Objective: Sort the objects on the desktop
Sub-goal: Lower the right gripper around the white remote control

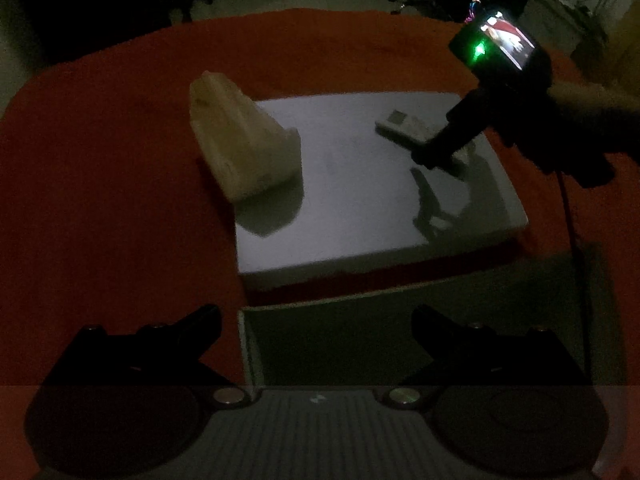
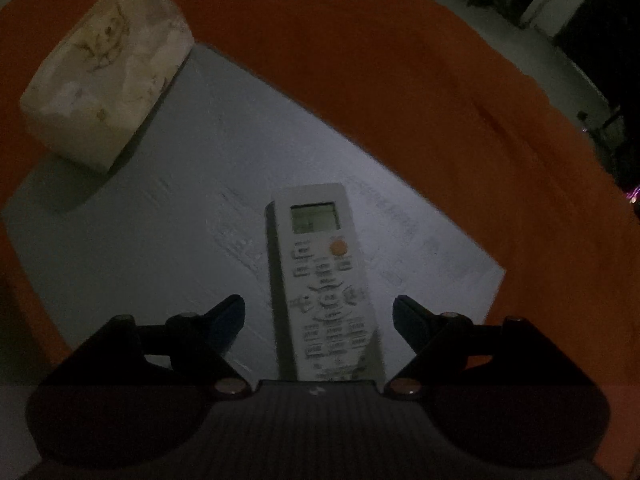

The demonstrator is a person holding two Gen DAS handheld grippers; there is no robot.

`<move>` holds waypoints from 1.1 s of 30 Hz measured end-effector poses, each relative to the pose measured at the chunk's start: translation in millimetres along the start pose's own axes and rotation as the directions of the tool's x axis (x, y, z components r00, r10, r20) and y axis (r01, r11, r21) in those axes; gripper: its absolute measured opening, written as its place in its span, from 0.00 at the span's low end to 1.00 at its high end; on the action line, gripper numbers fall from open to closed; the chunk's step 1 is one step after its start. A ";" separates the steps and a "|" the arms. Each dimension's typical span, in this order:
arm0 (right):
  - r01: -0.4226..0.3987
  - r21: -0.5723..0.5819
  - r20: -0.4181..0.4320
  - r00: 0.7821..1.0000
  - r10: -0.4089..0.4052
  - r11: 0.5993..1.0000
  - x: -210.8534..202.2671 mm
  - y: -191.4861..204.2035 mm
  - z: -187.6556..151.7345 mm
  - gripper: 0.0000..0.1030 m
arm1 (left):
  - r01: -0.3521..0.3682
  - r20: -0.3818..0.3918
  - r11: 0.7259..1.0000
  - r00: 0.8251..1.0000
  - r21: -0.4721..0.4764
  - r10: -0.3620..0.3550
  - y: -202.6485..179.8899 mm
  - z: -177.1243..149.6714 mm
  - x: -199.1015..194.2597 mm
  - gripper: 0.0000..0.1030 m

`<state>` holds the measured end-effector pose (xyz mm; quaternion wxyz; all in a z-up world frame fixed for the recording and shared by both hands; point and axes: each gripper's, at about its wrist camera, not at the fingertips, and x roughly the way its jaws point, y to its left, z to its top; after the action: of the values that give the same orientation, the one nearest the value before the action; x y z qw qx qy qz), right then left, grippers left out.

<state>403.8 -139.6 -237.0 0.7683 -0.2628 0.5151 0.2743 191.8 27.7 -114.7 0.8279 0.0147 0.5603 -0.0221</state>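
- Scene is being recorded in dim light; a table covered with an orange-red cloth is being shown in both views.
- A white flat board is being seen lying on the cloth; in the left wrist view it is filling the centre of the frame.
- A white remote control is being seen lying face up on the board, lower centre of the right wrist frame, display end toward the top, orange button at its right side.
- In the left wrist view the remote control is being seen at the upper right of the board.
- The right gripper is being held open over the remote control; its lower half is being straddled by the jaws, with a clear gap visible on each side, so nothing is being gripped.
- From the left wrist view the right gripper is being seen at right, pointing down at the remote control, a lit screen on its back; contact cannot be judged there.
- A cream, patterned packet, soft-looking, is being seen at upper left, resting on the board's corner.
- The left gripper is being held open at bottom of its frame, empty, above the cloth and a dark open box just below the board.
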 end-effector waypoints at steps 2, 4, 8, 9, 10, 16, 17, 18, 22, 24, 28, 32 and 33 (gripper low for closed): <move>-0.007 0.030 -0.006 1.000 0.007 1.000 1.8 -1.1 -2.6 0.77 | 0.002 -0.009 1.000 1.000 0.007 -0.002 -1.0 -2.5 2.0 1.00; -0.003 0.056 -0.012 1.000 0.003 0.998 3.0 -2.3 -4.9 0.65 | 0.003 -0.017 1.000 1.000 0.009 -0.002 -1.7 -4.5 3.7 1.00; 0.005 0.150 -0.010 1.000 -0.004 0.989 -1.7 -10.4 -8.5 0.49 | 0.009 -0.020 1.000 1.000 -0.003 -0.009 -0.8 -5.5 4.4 1.00; 0.015 0.210 -0.024 1.000 -0.010 0.978 -1.4 -13.0 -10.0 0.49 | 0.011 -0.020 1.000 1.000 -0.006 -0.011 -0.1 -5.8 4.2 1.00; 0.028 0.268 -0.040 0.999 -0.018 0.963 -2.2 -15.6 -13.1 0.49 | 0.012 -0.021 1.000 1.000 -0.010 -0.012 0.6 -6.4 4.1 1.00; 0.045 0.433 -0.101 0.995 -0.001 0.900 -11.8 -16.0 -35.7 0.48 | 0.008 -0.032 1.000 0.999 -0.021 -0.009 1.8 -11.7 6.8 1.00; 0.044 0.441 -0.105 0.994 0.003 0.896 -13.5 -14.9 -38.2 0.48 | 0.008 -0.035 1.000 0.999 -0.020 -0.009 1.1 -13.1 7.4 1.00; 0.044 0.448 -0.105 0.994 0.003 0.893 -15.2 -14.2 -39.4 0.49 | 0.007 -0.038 1.000 0.999 -0.019 -0.007 0.4 -14.6 8.0 1.00; 0.057 0.438 -0.112 0.994 -0.009 0.897 -12.2 -9.2 -35.2 0.50 | -0.001 -0.052 1.000 0.999 -0.013 0.000 -2.8 -19.6 11.6 1.00; 0.067 0.429 -0.119 0.993 -0.017 0.901 -12.8 -9.2 -31.5 0.52 | -0.002 -0.060 1.000 0.998 -0.009 0.002 -4.4 -22.0 13.3 1.00; 0.077 0.418 -0.103 0.994 -0.037 0.905 -11.7 -3.9 -31.2 0.58 | -0.002 -0.070 1.000 0.998 -0.004 0.002 -6.8 -26.0 15.8 1.00; 0.071 0.426 -0.079 0.996 -0.041 0.902 -10.4 -3.2 -29.4 0.55 | -0.002 -0.078 1.000 0.997 -0.003 0.002 -7.9 -28.1 17.9 1.00; 0.080 0.430 -0.076 0.996 -0.052 0.899 -11.0 -2.6 -30.4 0.51 | -0.004 -0.079 1.000 0.997 0.002 0.005 -8.4 -28.6 17.9 1.00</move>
<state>382.4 -164.0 -236.5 0.7997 -0.1114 0.5780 0.1186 171.5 20.3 -142.0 0.8051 0.0176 0.5925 -0.0202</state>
